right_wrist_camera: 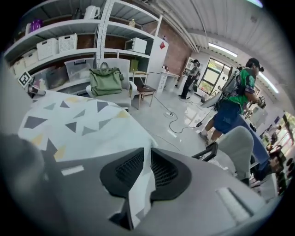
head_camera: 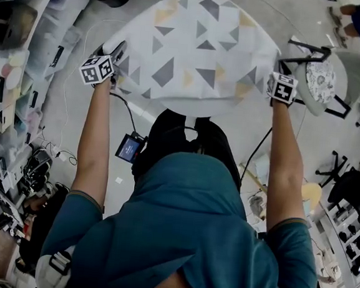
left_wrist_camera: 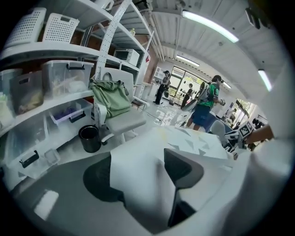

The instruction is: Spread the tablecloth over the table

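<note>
Head view: patterned tablecloth (head_camera: pixel 198 48) lies spread over the round worktop, hiding it; left claw (head_camera: pixel 116 52) and right claw (head_camera: pixel 274 82) sit at its near edge, one at each side. Left gripper view: jaws stand apart, cloth edge draped loosely between them, not pinched. Right gripper view: jaws nearly together, clamped on a fold of the cloth's edge.

The person carrying my grippers wears a teal short-sleeved shirt (head_camera: pixel 191 235) and dark trousers (head_camera: pixel 181 131). Behind the fingers of the left gripper (head_camera: pixel 116 52) and right gripper (head_camera: pixel 276 78) sit white cubes with black square markers. The right pads (right_wrist_camera: pixel 163 173) are black and grid-textured, set in grey shells. A black cable (head_camera: pixel 124 107) trails back from the left fingers to a small lit screen (head_camera: pixel 129 147).
</note>
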`<state>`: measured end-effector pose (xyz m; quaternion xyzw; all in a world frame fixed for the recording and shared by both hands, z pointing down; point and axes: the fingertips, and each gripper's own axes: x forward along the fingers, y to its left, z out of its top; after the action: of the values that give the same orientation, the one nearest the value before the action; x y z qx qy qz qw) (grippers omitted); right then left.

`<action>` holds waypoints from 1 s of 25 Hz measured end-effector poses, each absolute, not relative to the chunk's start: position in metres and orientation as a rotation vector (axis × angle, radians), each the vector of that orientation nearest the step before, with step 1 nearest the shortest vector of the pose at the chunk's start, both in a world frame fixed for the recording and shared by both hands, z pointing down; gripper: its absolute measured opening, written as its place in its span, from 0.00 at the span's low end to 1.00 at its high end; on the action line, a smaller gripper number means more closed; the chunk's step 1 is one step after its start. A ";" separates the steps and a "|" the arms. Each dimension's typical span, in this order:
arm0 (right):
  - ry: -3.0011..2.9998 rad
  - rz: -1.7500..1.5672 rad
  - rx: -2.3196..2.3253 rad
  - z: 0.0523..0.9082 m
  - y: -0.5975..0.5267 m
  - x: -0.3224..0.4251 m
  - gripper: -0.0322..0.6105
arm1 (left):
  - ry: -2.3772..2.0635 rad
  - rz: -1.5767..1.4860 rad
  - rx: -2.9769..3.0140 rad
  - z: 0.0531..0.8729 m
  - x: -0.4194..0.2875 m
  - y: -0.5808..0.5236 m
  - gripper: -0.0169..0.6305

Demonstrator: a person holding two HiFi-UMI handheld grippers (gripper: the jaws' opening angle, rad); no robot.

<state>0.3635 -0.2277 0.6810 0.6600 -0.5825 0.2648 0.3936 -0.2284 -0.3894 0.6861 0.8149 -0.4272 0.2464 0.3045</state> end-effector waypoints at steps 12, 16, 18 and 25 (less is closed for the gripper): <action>-1.867 1.225 1.405 0.729 -0.089 0.350 0.40 | -1.258 0.424 1.842 0.739 -0.303 -0.269 0.46; -1.812 0.936 0.908 0.757 -0.043 0.352 0.46 | -1.305 0.374 1.777 0.747 -0.314 -0.228 0.45; -1.812 0.831 0.841 0.771 -0.042 0.353 0.47 | -1.336 0.335 1.762 0.746 -0.312 -0.213 0.45; -1.887 0.629 1.010 0.788 -0.083 0.340 0.49 | -1.536 0.048 1.632 0.738 -0.316 -0.188 0.51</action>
<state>0.3404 -0.0829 0.7884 0.4068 -0.7597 0.2530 0.4397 -0.3157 -0.1879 0.7382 0.6556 -0.6170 0.0192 0.4350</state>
